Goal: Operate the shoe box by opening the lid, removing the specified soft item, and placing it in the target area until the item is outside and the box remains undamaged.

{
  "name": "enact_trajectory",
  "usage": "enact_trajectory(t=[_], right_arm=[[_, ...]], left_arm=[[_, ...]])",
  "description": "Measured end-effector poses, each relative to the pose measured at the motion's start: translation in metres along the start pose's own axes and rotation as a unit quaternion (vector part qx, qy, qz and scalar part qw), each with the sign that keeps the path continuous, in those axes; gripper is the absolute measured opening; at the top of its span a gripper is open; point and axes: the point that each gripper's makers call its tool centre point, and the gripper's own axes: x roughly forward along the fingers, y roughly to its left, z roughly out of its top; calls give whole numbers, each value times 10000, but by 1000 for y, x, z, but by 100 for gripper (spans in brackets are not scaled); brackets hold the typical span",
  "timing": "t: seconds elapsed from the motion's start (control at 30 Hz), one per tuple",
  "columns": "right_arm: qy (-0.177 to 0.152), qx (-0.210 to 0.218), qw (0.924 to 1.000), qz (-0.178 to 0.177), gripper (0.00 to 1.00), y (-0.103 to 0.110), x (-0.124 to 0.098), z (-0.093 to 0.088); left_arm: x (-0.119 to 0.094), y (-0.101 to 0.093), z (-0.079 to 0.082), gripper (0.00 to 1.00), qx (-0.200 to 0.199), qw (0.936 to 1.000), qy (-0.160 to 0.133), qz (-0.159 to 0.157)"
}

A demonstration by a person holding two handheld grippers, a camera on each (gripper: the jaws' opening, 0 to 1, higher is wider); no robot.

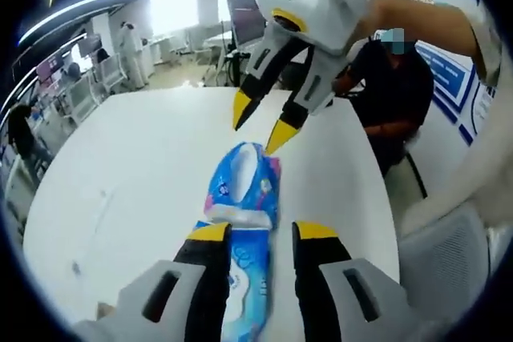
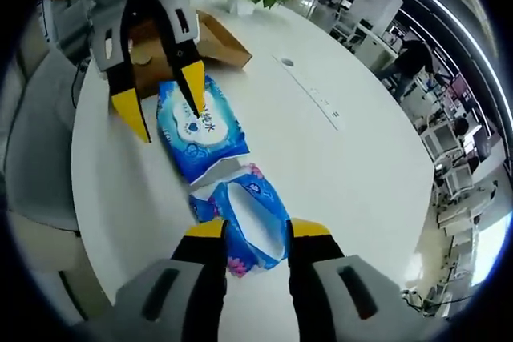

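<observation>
Both tools, left point(image 1: 255, 234) and right point(image 2: 248, 230), stood open, holding nothing, over the soft blue plastic wipes packs point(image 2: 200, 127) lying on your white tabletop point(image 2: 337, 166), beside the brown cardboard box point(image 2: 215, 44); placement looked finished, so back off.

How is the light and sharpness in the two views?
Left gripper view: windows behind blow out to white, and the wet wipes pack looks slightly soft. Right gripper view: even light, the white table reflects mildly, and the fisheye bends its edge.

Not much is reading clearly here: the wipes pack point(image 2: 200, 130) is showing blue Chinese print ending in 水, and the wall poster's point(image 1: 449, 70) writing is blurring out.
</observation>
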Motion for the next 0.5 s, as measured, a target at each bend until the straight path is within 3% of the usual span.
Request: enact_trajectory(t=[0.5], right_arm=[[-418, 213, 9988, -102, 36, 25, -25, 29]], left_arm=[[-48, -15, -12, 55, -431, 9982, -286, 310]])
